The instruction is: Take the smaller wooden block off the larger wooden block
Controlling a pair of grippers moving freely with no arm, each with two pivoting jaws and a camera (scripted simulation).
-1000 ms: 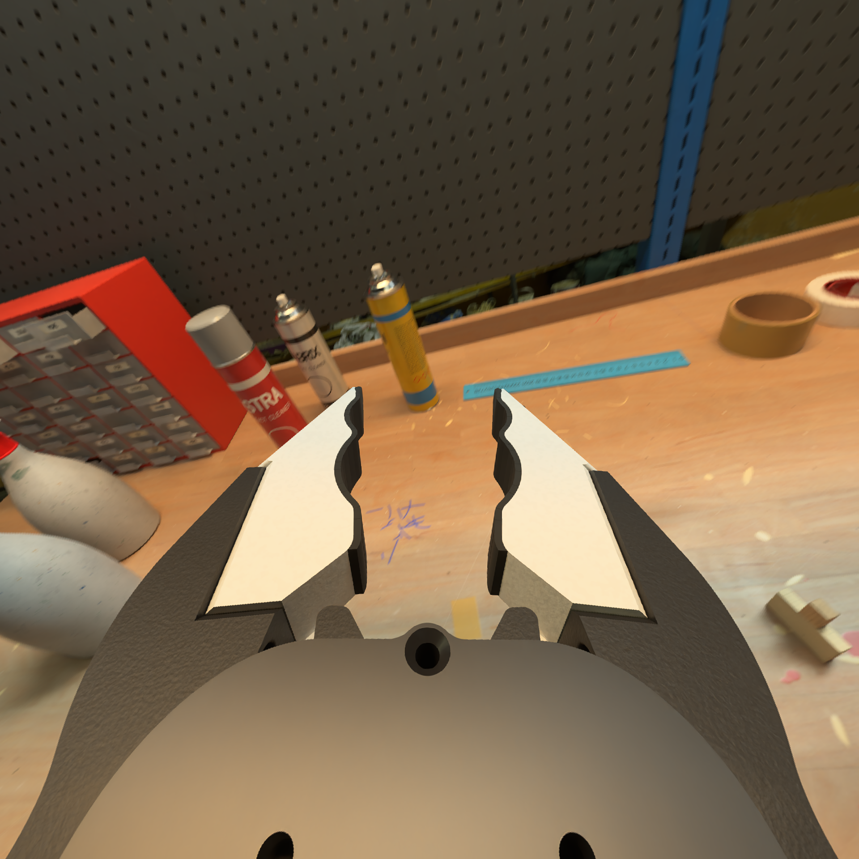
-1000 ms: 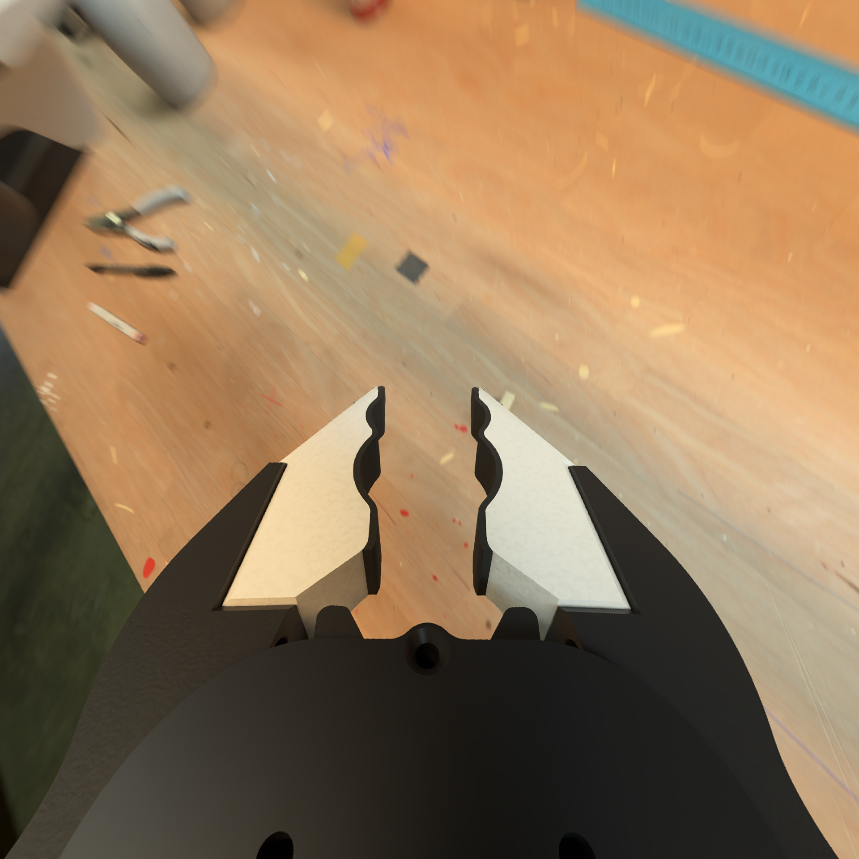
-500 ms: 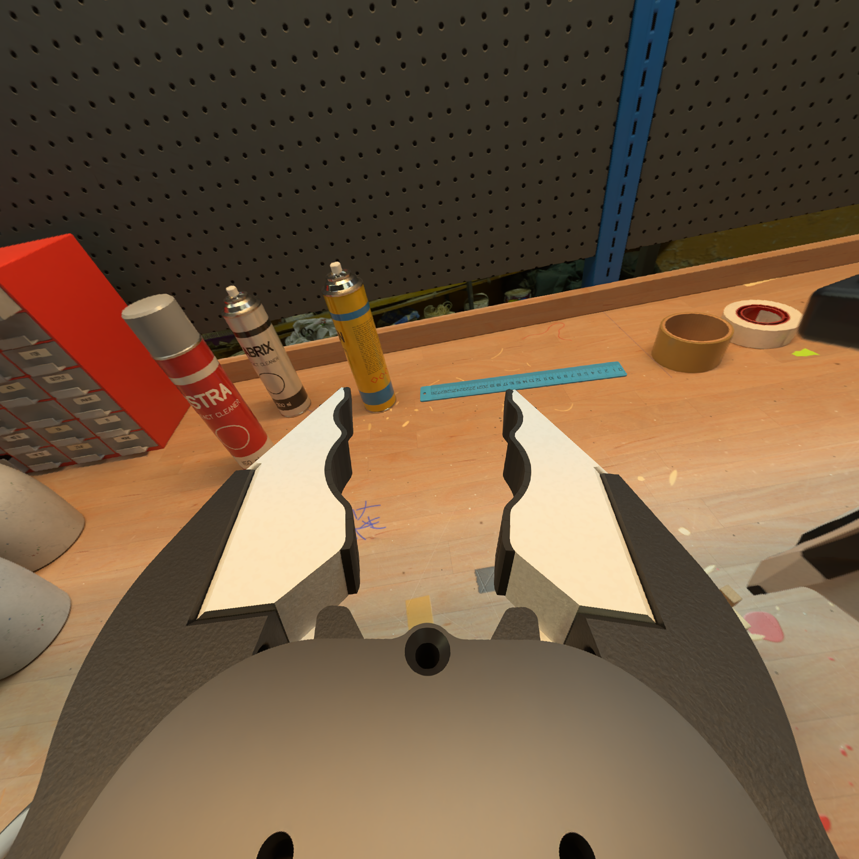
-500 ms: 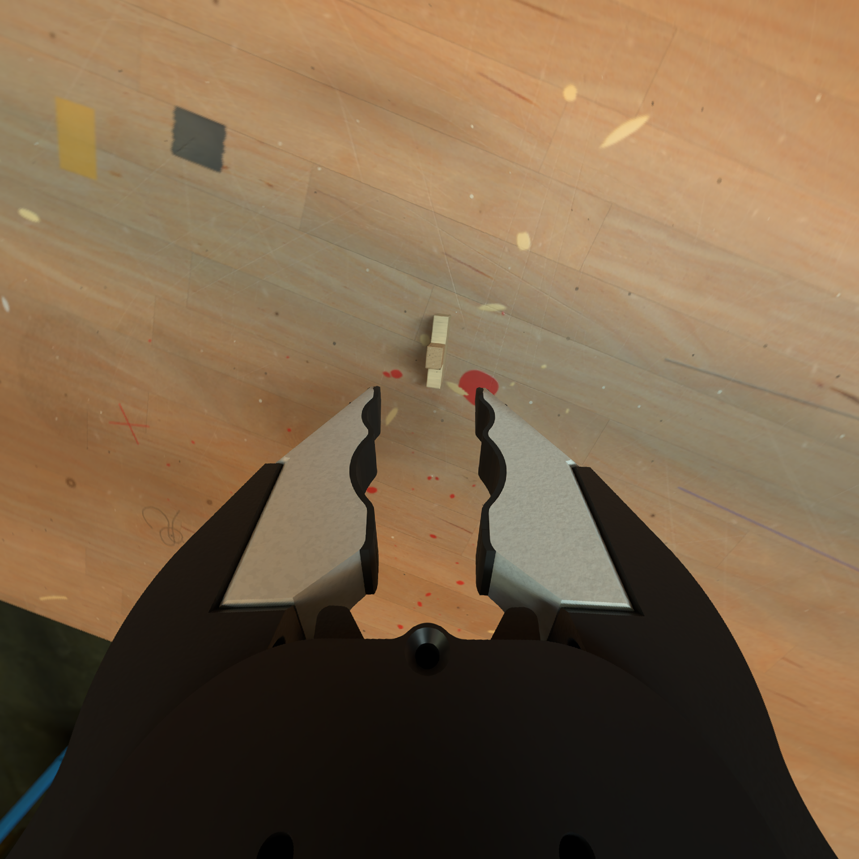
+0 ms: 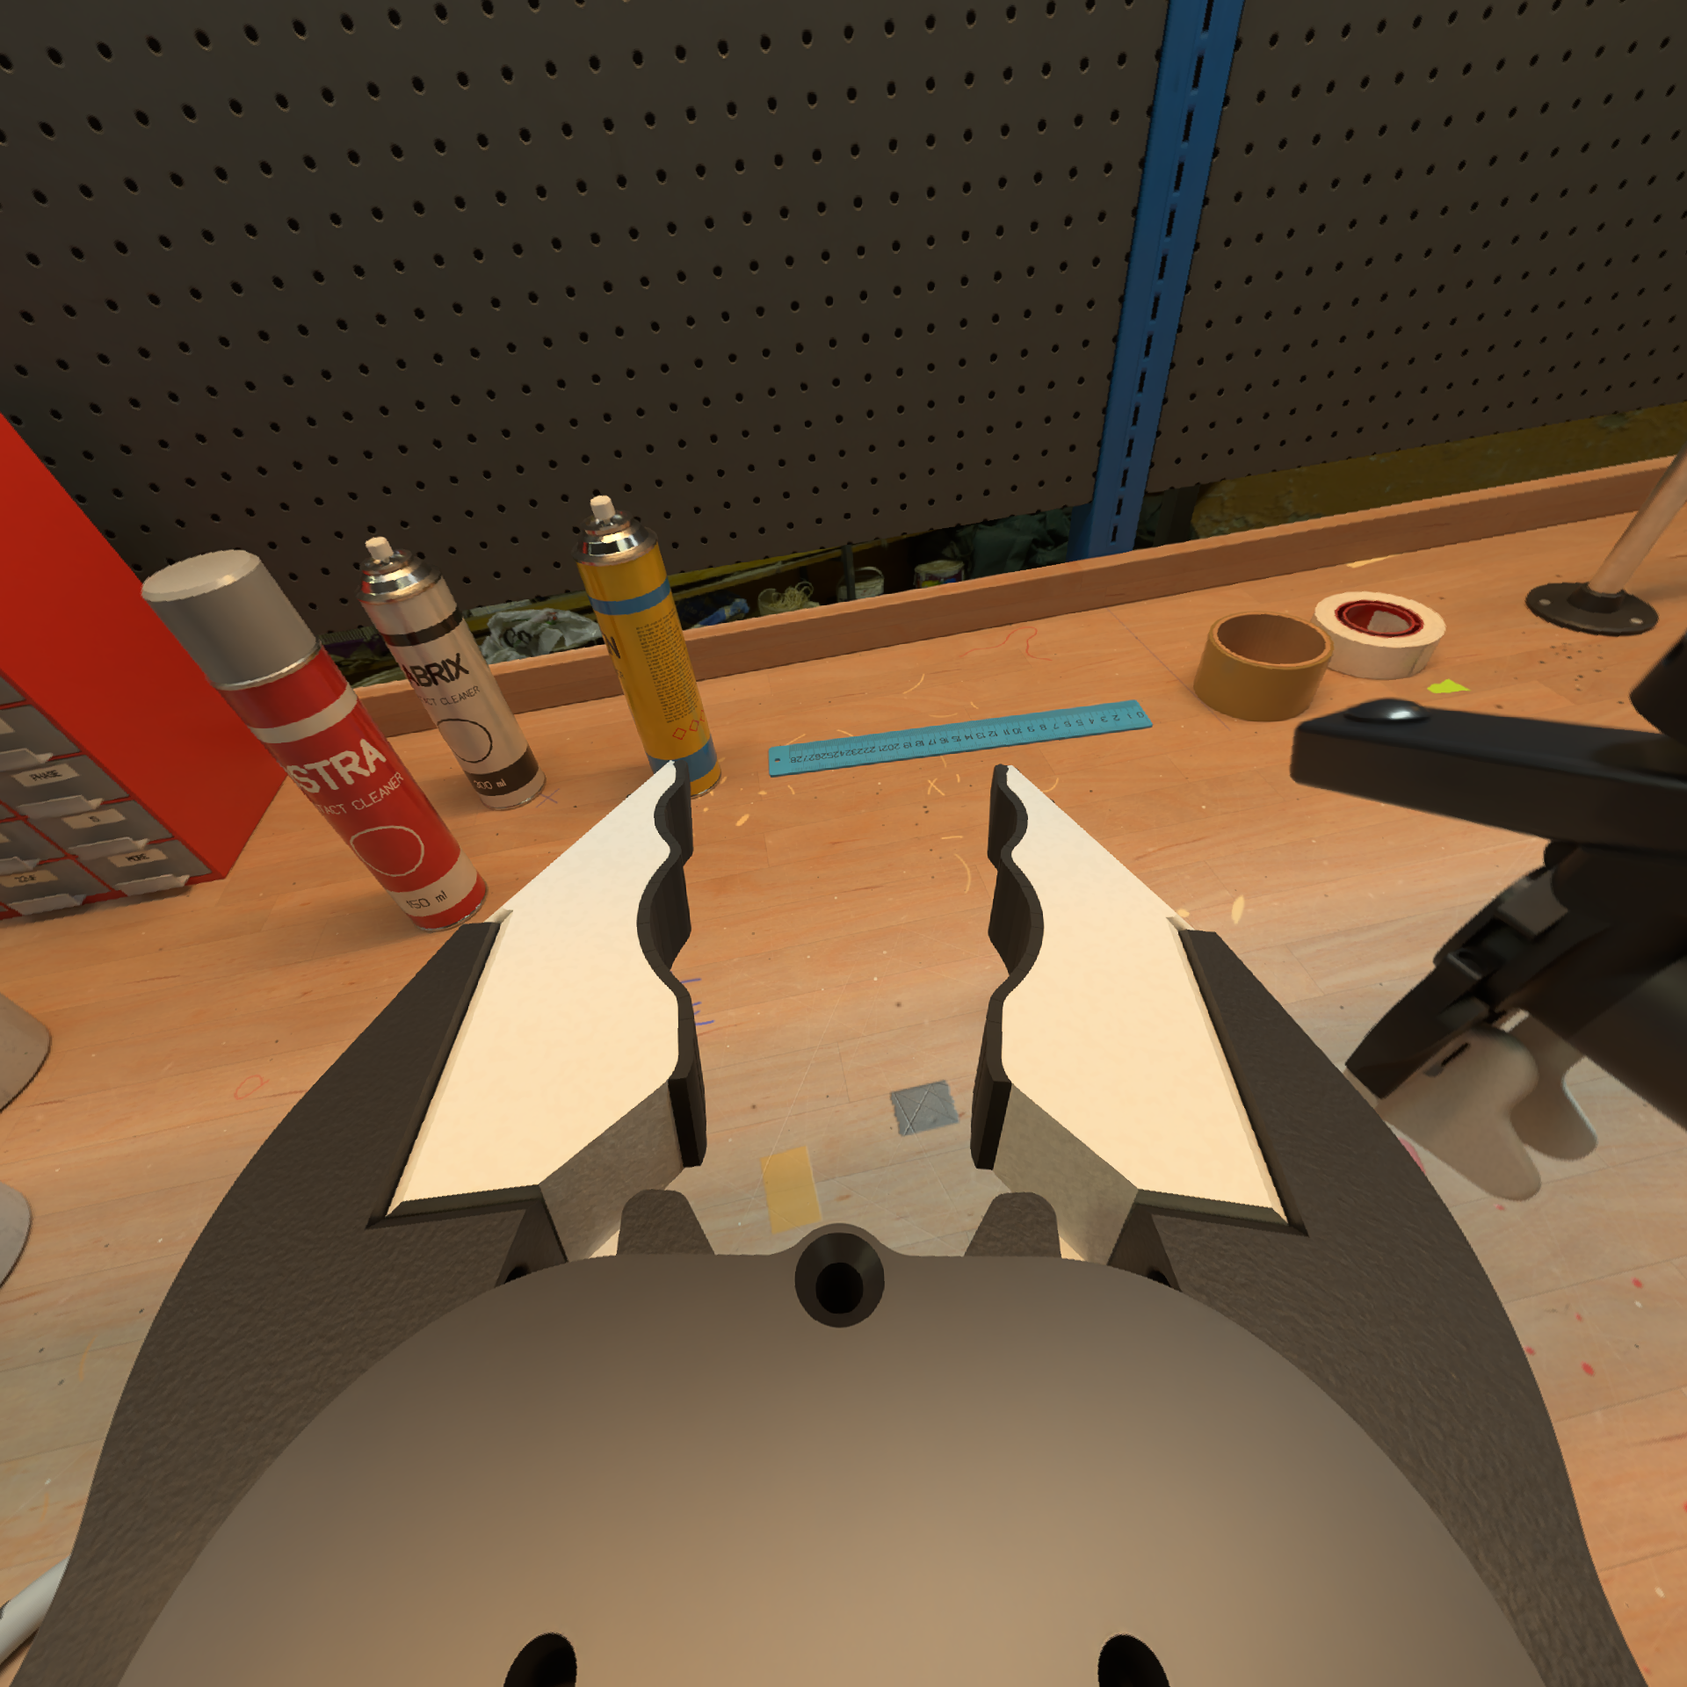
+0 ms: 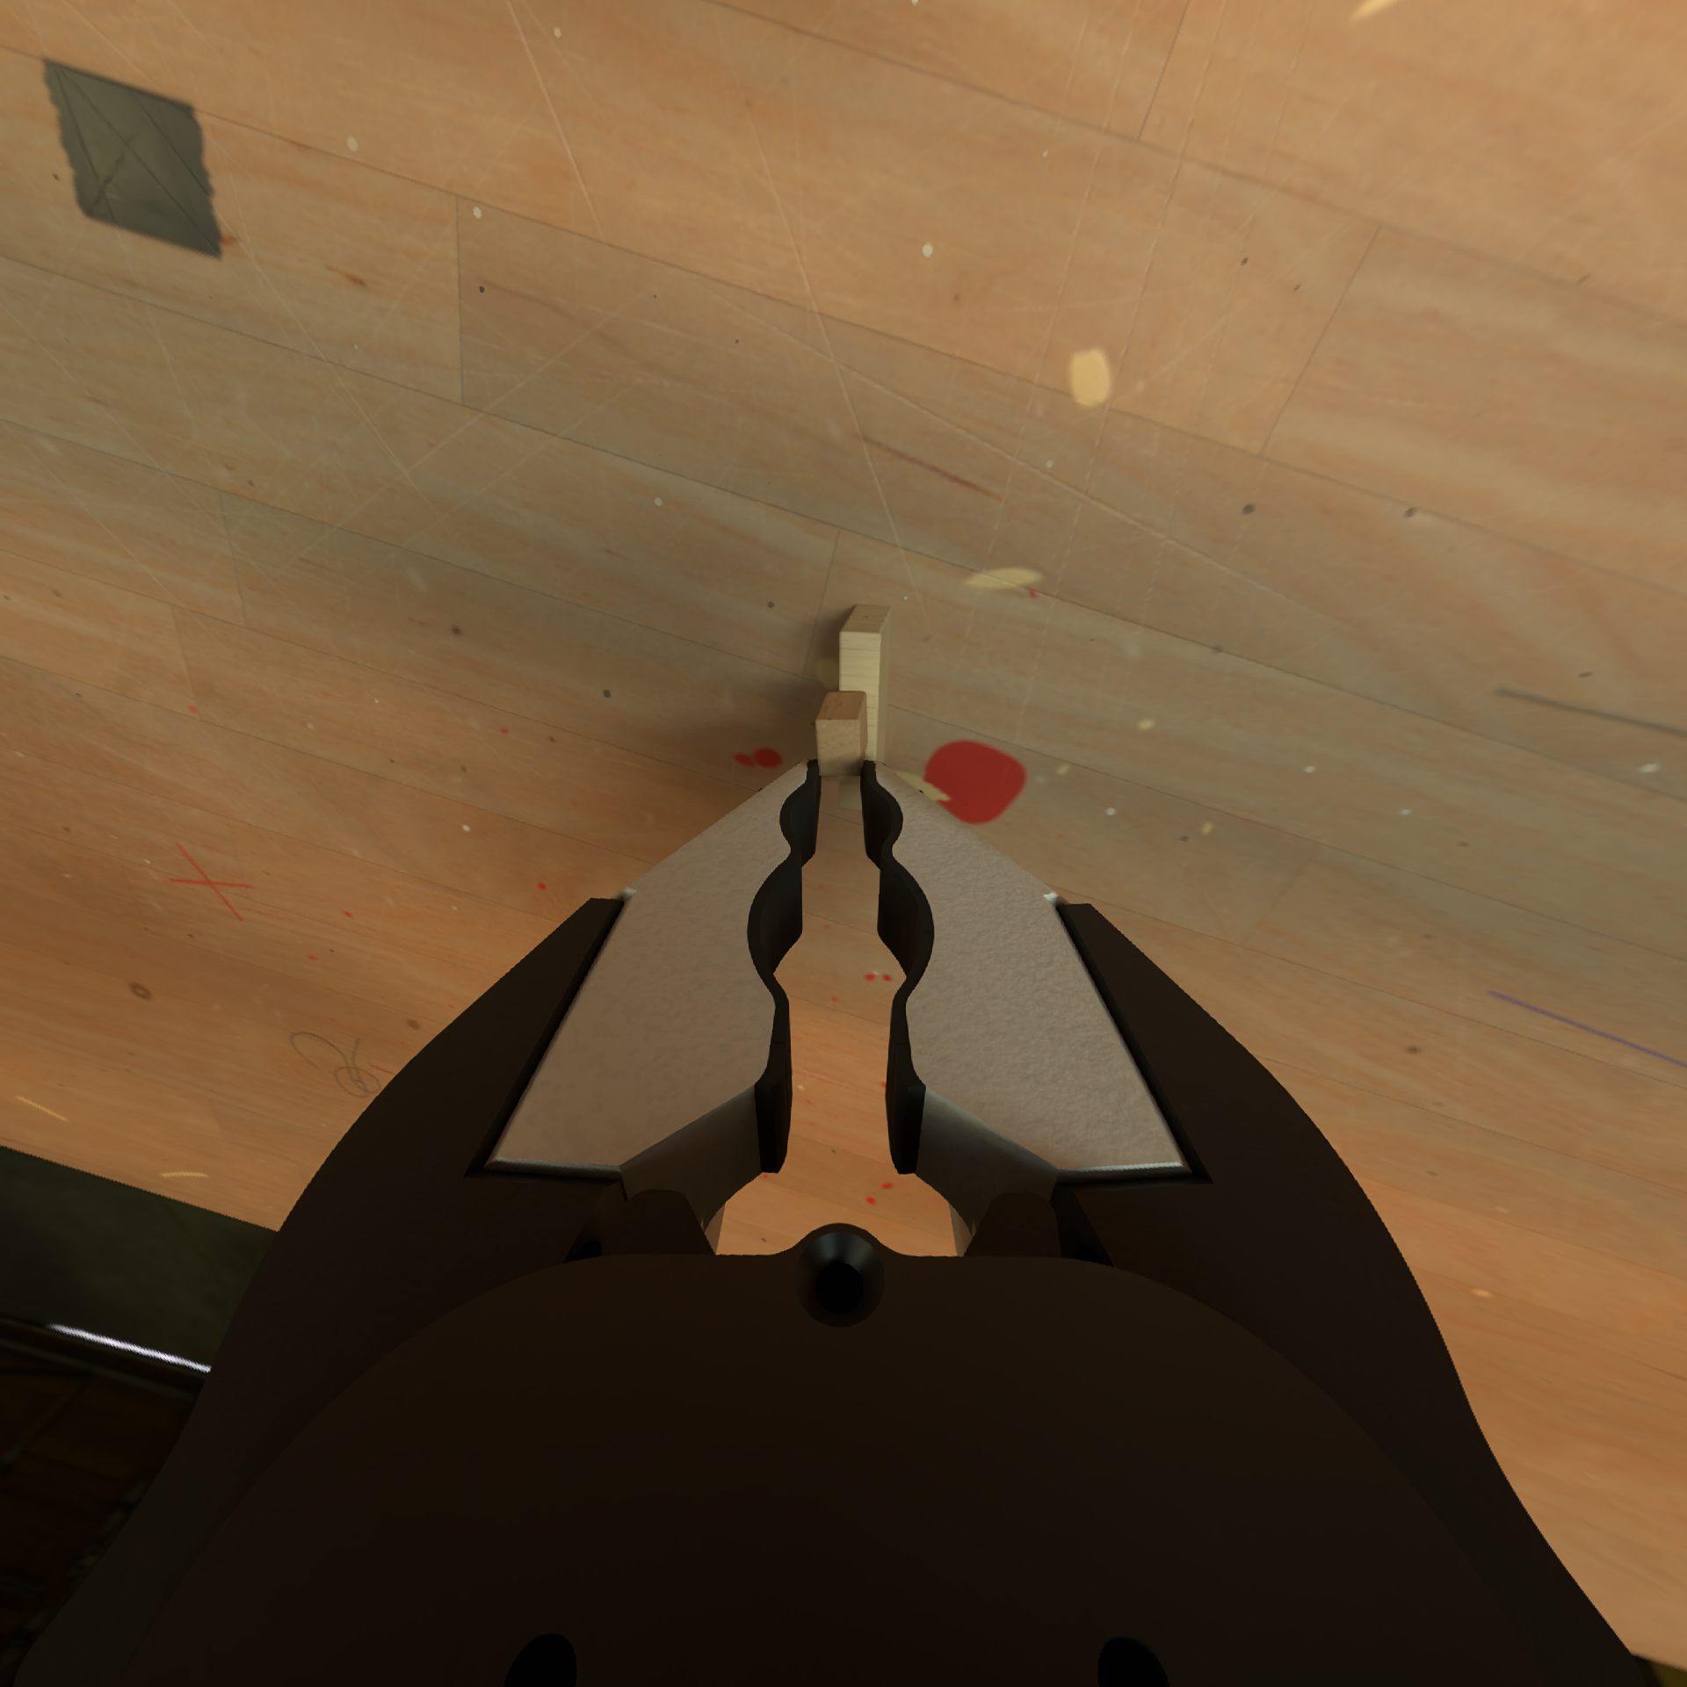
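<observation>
In the right wrist view the smaller wooden block (image 6: pixel 841 730) sits on the near end of the larger, paler wooden block (image 6: pixel 864 653), which lies on the workbench. My right gripper (image 6: pixel 840 772) points down at them. Its fingers are narrowed to the small block's width and the tips pinch its near end. In the left wrist view the right gripper (image 5: pixel 1497 1132) hangs low at the right and hides both blocks. My left gripper (image 5: pixel 840 785) is open and empty above the bench, well to the left of the blocks.
Three spray cans, red (image 5: pixel 338 758), white and black (image 5: pixel 456 694) and yellow (image 5: pixel 648 657), stand beside a red drawer cabinet (image 5: pixel 82 694). A blue ruler (image 5: pixel 958 735), two tape rolls (image 5: pixel 1264 662) and a stand base (image 5: pixel 1593 602) lie farther back. The bench's front edge (image 6: pixel 110 1205) is at lower left.
My right gripper came a little closer to the blocks and its fingers closed from a wide gap onto the small block. My left gripper shifted, so the right gripper shows larger in its view.
</observation>
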